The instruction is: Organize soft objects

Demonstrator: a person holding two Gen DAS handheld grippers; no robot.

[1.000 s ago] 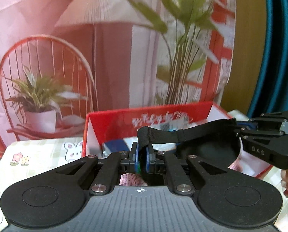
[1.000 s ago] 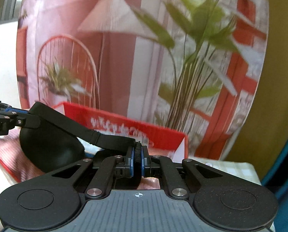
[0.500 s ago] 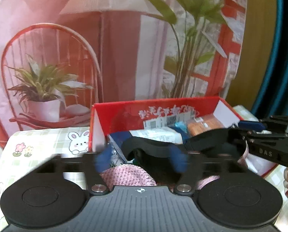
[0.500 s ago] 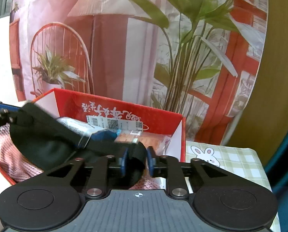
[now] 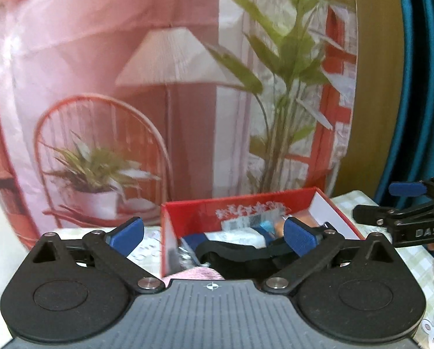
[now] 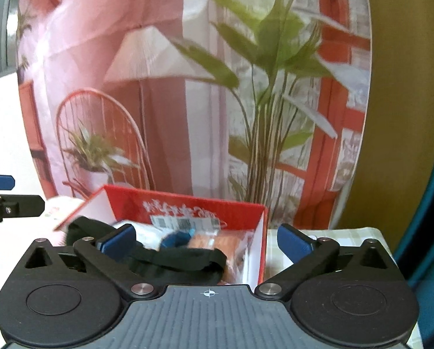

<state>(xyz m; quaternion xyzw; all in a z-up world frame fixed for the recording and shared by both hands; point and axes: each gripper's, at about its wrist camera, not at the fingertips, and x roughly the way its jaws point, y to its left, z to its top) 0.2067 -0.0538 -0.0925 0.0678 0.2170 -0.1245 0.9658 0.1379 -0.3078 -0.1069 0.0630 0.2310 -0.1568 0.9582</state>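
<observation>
A black cap with a strap (image 5: 240,257) lies in the red box (image 5: 188,212), on top of a pink knitted item (image 5: 196,273) and several packets. It also shows in the right wrist view (image 6: 185,258) inside the same box (image 6: 188,206). My left gripper (image 5: 214,232) is open and empty, raised just in front of the box. My right gripper (image 6: 208,240) is open and empty too, over the box's right part. The right gripper shows at the right edge of the left wrist view (image 5: 406,203).
A printed backdrop (image 5: 173,87) with a lamp, chair and plants stands right behind the box. The box sits on a checked tablecloth with rabbit prints (image 5: 414,261). A teal curtain (image 5: 420,87) hangs at the right.
Both grippers were shut on the cap's strap and held it stretched over the box. Both have opened and pulled back, and the cap now lies in the box.
</observation>
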